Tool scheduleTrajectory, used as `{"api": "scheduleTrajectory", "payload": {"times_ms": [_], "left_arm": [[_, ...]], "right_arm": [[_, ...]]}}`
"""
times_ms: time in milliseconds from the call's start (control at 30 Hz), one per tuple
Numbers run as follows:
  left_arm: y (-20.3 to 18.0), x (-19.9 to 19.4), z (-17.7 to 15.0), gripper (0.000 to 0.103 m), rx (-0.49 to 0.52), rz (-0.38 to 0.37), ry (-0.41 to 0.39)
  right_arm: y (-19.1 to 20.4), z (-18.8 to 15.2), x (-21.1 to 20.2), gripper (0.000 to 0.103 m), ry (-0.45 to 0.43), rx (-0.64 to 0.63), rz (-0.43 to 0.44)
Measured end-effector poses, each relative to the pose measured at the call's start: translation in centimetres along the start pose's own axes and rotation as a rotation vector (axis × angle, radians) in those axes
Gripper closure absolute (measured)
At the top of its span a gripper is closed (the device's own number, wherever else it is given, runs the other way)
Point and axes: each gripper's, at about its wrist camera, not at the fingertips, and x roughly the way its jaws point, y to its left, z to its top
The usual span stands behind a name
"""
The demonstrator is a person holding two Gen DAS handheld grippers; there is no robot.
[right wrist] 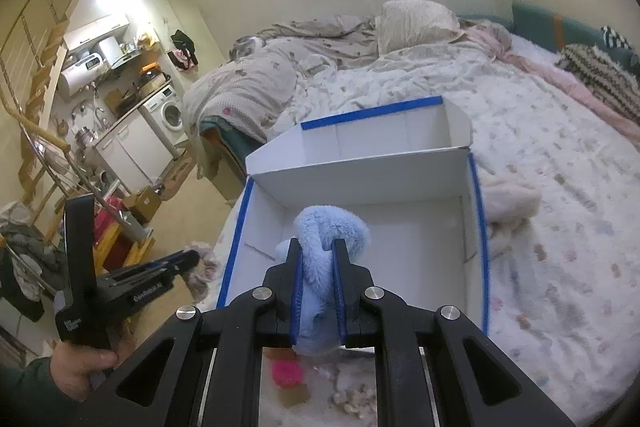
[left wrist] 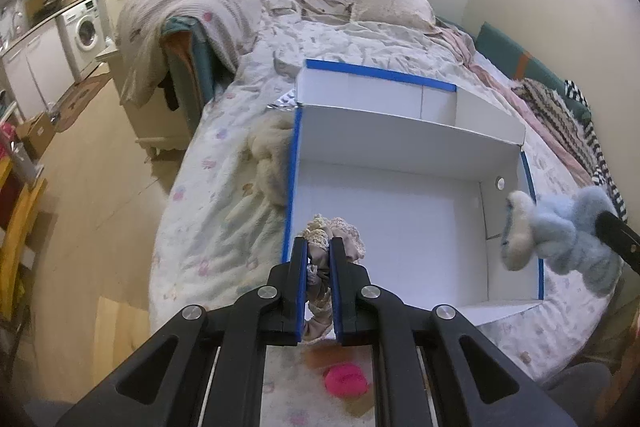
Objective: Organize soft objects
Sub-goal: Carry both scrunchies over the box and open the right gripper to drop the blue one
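Your grippers (left wrist: 319,247) are black with blue-edged fingers (right wrist: 296,291) and silver screws (right wrist: 374,293); your sleeve (right wrist: 24,387) is dark green

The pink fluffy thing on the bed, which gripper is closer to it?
Hard to call. The pink fluffy thing lies loose below both: left gripper holds a beige scrunchie, right gripper a blue plush.

A washing machine (left wrist: 86,29) stands beyond the pillow (left wrist: 390,3)
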Motion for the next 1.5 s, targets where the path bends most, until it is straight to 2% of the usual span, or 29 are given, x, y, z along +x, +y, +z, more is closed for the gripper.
{"api": "scheduleTrajectory", "payload": {"times_ms": [367, 567, 833, 967, 1100, 1300, 1367, 1500], "left_arm": [[-2.5, 5.3, 1.2, 0.093, 0.055, -0.009, 0.050], [-3.5, 8.2, 0.5, 0.093, 0.094, 0.004, 0.064], [-4.5, 11.5, -0.9, 0.093, 0.150, 0.019, 0.096], [-4.6, 12.4, -1.1, 0.093, 0.149, 0.005, 0.113], [-4.7, 13.0, -1.2, 0.093, 0.162, 0.022, 0.115], [-4.8, 14.2, -1.3, 0.093, 0.172, 0.021, 0.152], [-4.9, 14.4, -1.4, 0.093, 0.178, 0.022, 0.158], [-5.2, 14.7, -1.6, 0.093, 0.186, 0.022, 0.171]], "right_arm": [[-2.3, -1.1, 5.9, 0.088, 0.058, 0.035, 0.002], [-3.6, -2.6, 8.8, 0.088, 0.095, 0.055, 0.023], [-2.8, -3.0, 10.5, 0.088, 0.082, 0.023, 0.064], [-3.3, -3.5, 12.3, 0.088, 0.140, 0.029, 0.030], [-3.9, -4.4, 14.4, 0.088, 0.226, 0.020, -0.017], [-4.7, -5.8, 16.9, 0.088, 0.341, 0.003, -0.122], [-4.8, -6.2, 17.3, 0.088, 0.362, -0.017, -0.171], [-5.0, -6.2, 17.4, 0.088, 0.363, -0.006, -0.182]]}}
